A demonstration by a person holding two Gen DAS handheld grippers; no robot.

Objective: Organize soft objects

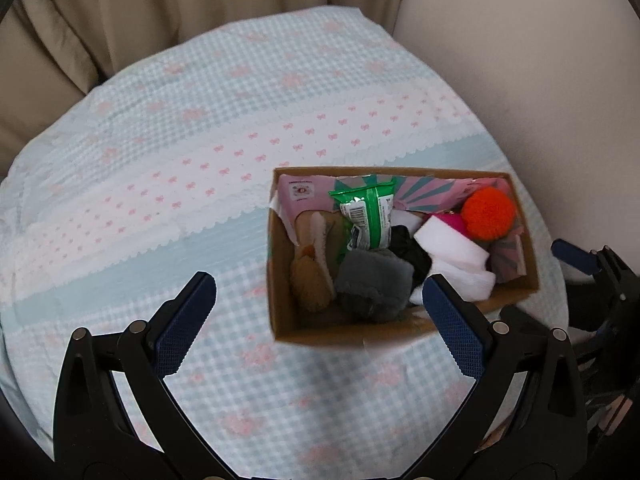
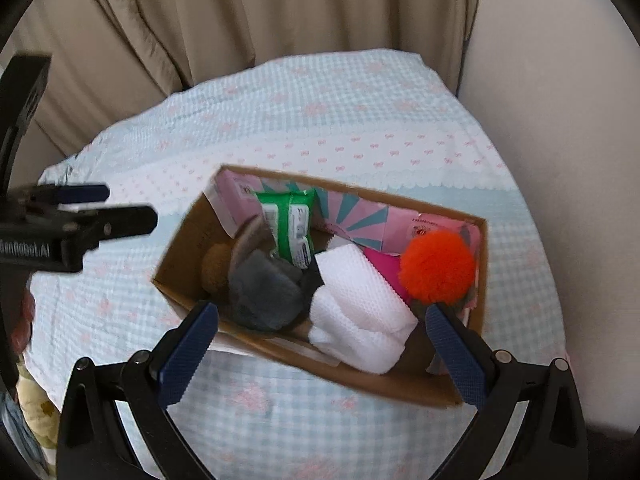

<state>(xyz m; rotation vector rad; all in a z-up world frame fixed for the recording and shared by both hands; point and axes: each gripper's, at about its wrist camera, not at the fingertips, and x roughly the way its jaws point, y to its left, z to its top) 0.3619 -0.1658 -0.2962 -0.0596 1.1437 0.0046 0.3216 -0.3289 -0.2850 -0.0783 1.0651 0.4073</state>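
Note:
An open cardboard box (image 1: 280,280) (image 2: 176,248) stands on the table. It holds an orange pompom (image 1: 488,213) (image 2: 438,266), a white sponge cloth (image 1: 456,256) (image 2: 356,312), a grey fuzzy cloth (image 1: 372,280) (image 2: 264,292), a green wipes pack (image 1: 368,212) (image 2: 292,224), a tan brush (image 1: 312,276) and a black item (image 1: 412,248). My left gripper (image 1: 320,296) is open and empty above the box's near left side. My right gripper (image 2: 320,324) is open and empty over the box's near wall.
The table wears a blue checked cloth with pink bows (image 1: 160,184) (image 2: 320,120). Beige curtains (image 1: 160,4) (image 2: 240,16) hang behind and a pale wall (image 1: 540,80) stands to the right. The other gripper shows at each view's edge (image 1: 592,264) (image 2: 72,216).

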